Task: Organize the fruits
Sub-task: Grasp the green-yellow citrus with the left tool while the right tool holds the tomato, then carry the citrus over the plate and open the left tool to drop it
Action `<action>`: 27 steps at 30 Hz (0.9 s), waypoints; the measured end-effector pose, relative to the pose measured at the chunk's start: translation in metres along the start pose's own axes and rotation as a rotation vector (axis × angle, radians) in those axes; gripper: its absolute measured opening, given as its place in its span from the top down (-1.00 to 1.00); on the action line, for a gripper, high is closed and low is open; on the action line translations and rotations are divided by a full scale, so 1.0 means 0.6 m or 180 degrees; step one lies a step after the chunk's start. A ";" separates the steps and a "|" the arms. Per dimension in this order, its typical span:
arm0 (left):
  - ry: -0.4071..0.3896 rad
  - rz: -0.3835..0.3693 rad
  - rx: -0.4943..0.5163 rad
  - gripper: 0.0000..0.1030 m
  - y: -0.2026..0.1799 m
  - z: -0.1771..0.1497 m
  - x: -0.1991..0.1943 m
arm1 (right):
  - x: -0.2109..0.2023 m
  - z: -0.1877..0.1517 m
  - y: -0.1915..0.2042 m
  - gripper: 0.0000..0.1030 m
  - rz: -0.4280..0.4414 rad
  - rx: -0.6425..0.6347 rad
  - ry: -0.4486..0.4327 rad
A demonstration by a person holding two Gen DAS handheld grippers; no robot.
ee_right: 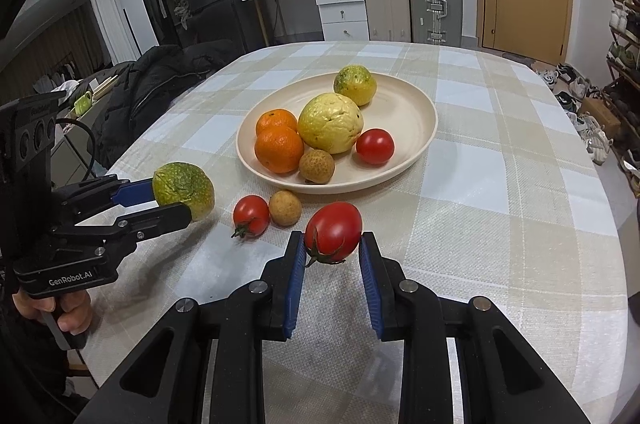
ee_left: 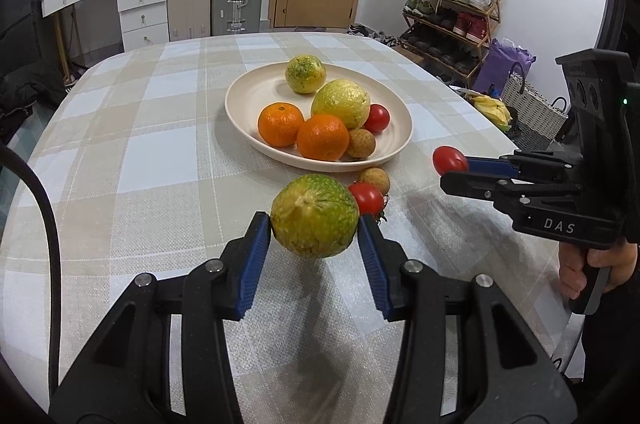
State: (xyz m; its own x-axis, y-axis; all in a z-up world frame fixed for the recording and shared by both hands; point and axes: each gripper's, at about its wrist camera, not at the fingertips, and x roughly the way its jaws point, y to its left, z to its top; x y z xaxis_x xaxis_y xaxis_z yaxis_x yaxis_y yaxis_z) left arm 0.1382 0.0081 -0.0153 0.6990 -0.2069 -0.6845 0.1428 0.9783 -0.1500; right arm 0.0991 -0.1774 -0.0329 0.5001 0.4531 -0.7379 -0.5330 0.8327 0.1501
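Note:
My left gripper (ee_left: 315, 224) is shut on a green-yellow mottled fruit (ee_left: 315, 216) and holds it above the table, near the plate; the gripper also shows in the right wrist view (ee_right: 170, 201) with the fruit (ee_right: 184, 189). My right gripper (ee_right: 333, 244) is shut on a red tomato (ee_right: 334, 232), also held above the table; it appears at the right of the left wrist view (ee_left: 450, 169). A cream plate (ee_left: 240, 95) (ee_right: 420, 111) holds two oranges, two yellow-green fruits, a tomato and a brown longan. A loose tomato (ee_right: 251, 216) and longan (ee_right: 285, 207) lie on the cloth before the plate.
The table carries a beige and white checked cloth (ee_left: 140, 151). A shoe rack (ee_left: 452, 3) and bags stand beyond the table's right edge. A dark jacket (ee_right: 156, 83) lies off the left edge. Suitcases, drawers and a door stand at the back.

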 end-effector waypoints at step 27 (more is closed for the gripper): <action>-0.0413 0.0123 -0.0069 0.18 0.006 0.024 -0.036 | -0.022 0.008 -0.008 0.46 0.0054 0.0062 -0.0264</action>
State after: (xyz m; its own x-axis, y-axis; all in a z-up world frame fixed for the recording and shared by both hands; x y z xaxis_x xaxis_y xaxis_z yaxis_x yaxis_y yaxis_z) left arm 0.1335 0.0160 0.0092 0.7887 -0.1651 -0.5922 0.0997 0.9849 -0.1417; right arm 0.0983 -0.1855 -0.0208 0.5463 0.4914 -0.6783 -0.5290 0.8303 0.1754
